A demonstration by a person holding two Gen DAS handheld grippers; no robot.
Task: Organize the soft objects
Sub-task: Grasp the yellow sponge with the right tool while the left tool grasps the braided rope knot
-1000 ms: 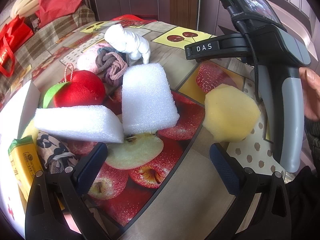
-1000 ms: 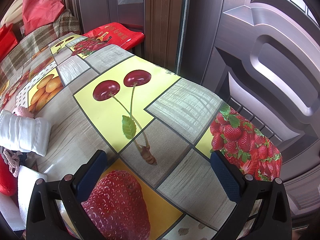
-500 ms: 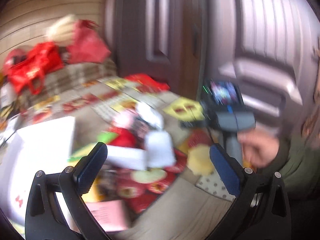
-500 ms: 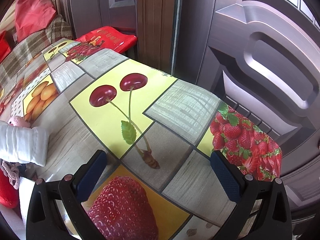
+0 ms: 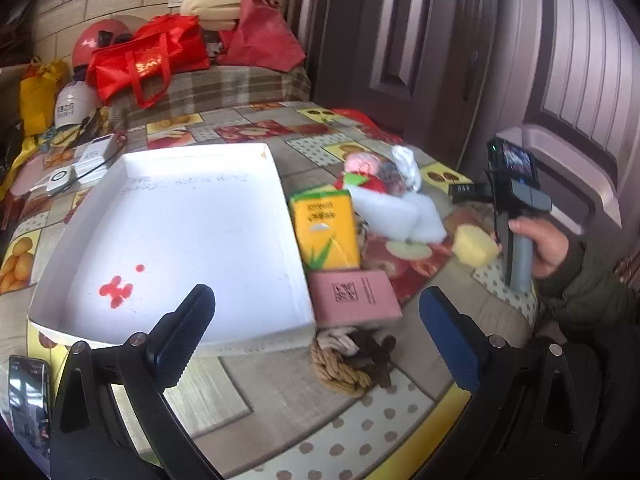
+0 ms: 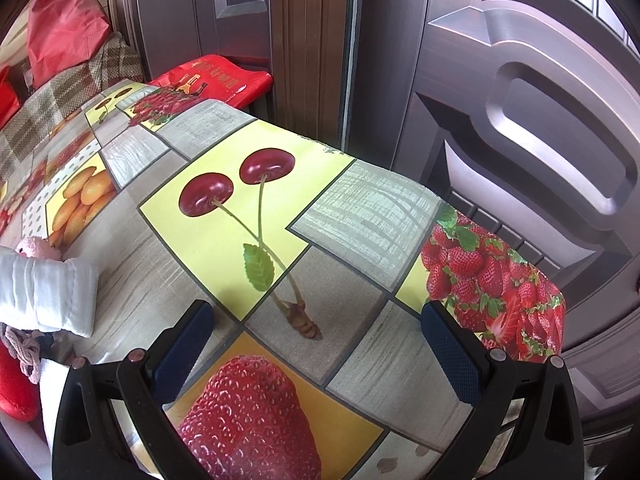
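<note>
Below the left tool (image 5: pixel 316 320), wide open and empty, lies a white tray (image 5: pixel 176 232); right tool (image 6: pixel 316 344) likewise gapes over bare tabletop (image 6: pixel 360 216)

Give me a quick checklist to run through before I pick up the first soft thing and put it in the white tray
1. Left gripper fingers open, holding nothing: ok.
2. Right gripper fingers open, holding nothing: ok.
3. White tray has room: ok, nothing in it, only red spots.
4. Soft things in view: ok; rope coil, pink packet, yellow packet and white foam lie right of the tray.
5. Right gripper aimed at a soft thing: not ok, it faces bare tablecloth.
6. Picture sharpness: not ok, left view slightly blurred.
</note>
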